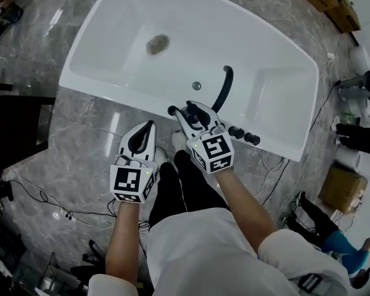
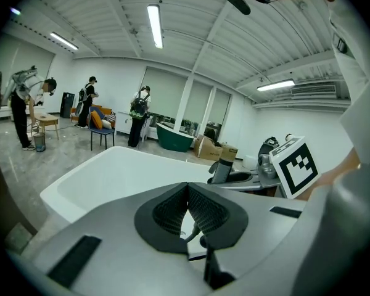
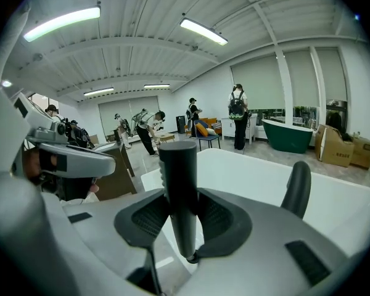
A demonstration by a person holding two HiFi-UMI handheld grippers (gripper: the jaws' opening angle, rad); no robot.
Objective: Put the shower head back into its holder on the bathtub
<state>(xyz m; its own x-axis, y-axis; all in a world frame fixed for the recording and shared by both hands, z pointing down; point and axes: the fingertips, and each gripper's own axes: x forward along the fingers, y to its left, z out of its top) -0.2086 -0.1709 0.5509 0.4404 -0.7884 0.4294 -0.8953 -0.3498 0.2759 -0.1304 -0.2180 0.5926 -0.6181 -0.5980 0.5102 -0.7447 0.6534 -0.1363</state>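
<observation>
Shower head [image 3: 177, 187] clamped in right gripper [image 1: 192, 110] over bathtub [image 1: 123, 42] rim

A: Surroundings?
B: Grey marble floor [image 1: 74, 128]; black cable [image 1: 34, 196] lying on it; cardboard box [image 1: 342, 189] at right.
A: Background?
B: Green tub [image 3: 290, 135]; people [image 2: 137, 113] standing near a chair [image 2: 102, 138]; ceiling strip lights [image 2: 155, 24] lit.

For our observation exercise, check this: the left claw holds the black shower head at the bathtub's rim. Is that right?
No. The right claw holds the shower head at the bathtub's rim, as the right gripper view shows. The left claw is shut and empty.
</observation>
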